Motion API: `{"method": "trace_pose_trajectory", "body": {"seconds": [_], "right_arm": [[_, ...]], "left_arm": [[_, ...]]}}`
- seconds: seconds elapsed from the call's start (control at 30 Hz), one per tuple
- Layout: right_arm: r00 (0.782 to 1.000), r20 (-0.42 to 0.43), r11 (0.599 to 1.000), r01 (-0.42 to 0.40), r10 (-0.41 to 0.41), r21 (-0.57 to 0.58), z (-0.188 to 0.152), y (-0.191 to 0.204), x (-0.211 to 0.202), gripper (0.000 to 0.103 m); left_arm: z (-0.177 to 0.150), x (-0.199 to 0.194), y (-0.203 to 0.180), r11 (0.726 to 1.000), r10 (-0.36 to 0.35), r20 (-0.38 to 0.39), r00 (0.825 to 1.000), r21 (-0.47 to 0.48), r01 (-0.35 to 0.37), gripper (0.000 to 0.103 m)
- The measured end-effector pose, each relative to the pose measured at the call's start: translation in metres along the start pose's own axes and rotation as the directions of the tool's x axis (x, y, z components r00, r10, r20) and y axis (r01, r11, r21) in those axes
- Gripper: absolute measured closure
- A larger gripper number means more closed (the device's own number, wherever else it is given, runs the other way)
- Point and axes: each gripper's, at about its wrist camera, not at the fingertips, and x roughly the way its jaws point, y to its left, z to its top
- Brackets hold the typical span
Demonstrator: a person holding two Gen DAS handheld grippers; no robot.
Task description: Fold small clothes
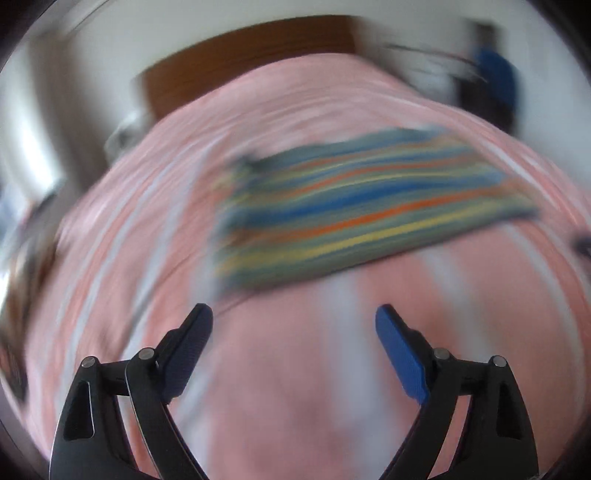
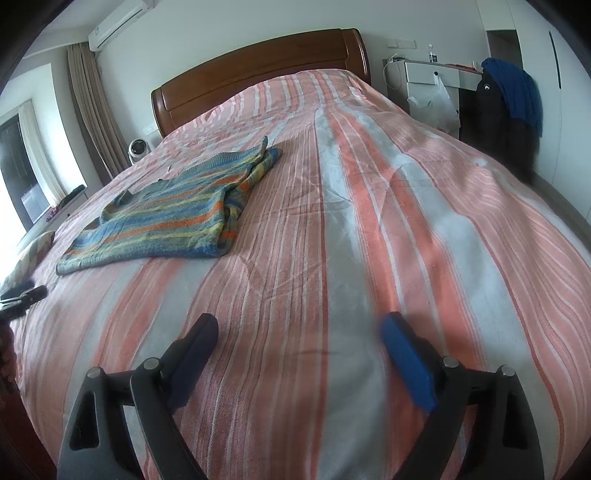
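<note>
Across a wide bed [image 2: 369, 206] spread with a pink, salmon and pale grey striped coverlet lies the striped knit garment [image 2: 173, 210], banded in blue, orange, yellow and green. It rests flat on the bed's left half in the right wrist view, partly folded, with a bunched edge along its right side. A brown wooden headboard [image 2: 258, 62] closes the far end against a white wall. An air conditioner [image 2: 120, 24] hangs high on the left above beige curtains [image 2: 88, 107], and a small round fan [image 2: 138, 147] stands by the bedside. To the right stands a white desk [image 2: 432, 72] with a plastic bag [image 2: 434, 103] hanging at its front; a blue cloth [image 2: 517, 88] is draped over something dark beside it.

The right tongs [image 2: 299, 328] hover low over bare coverlet, jaws spread wide, holding nothing, well apart from the garment. The left tongs [image 1: 293, 321] are likewise spread wide and empty, near the garment's [image 1: 354, 206] close edge. The left wrist view is badly smeared by motion, so its details are unreadable. A dark object [image 2: 22, 297] at the left margin is cut off and cannot be identified.
</note>
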Motion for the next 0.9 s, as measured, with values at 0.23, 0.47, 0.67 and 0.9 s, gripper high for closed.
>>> {"method": "trace_pose_trajectory", "body": {"seconds": [0.23,0.47,0.67,0.9], "right_arm": [[0.996,0.057,0.973,-0.080,0.069,0.217,0.025,-0.035,-0.031,0.014],[0.903,-0.186,0.907,-0.338,0.388,0.251,0.142,-0.043,0.068,0.039],[0.810,-0.265,0.807,-0.370,0.523,0.461,0.184,-0.026,0.217,0.059],[0.832,-0.252,0.854,-0.411,0.495,0.318,0.220,0.083,0.215,0.094]], "left_arm": [[0.079,0.060,-0.166,0.918,-0.267,-0.071,0.961,0.287,0.276,0.020],[0.105,0.100,-0.215,0.927,-0.234,-0.046,0.971,0.291,0.237,0.078],[0.103,0.080,-0.193,0.933,-0.286,0.024,0.958,0.234,0.273,0.098],[0.096,0.051,-0.047,0.883,-0.391,0.103,0.914,-0.238,0.405,0.099]]}}
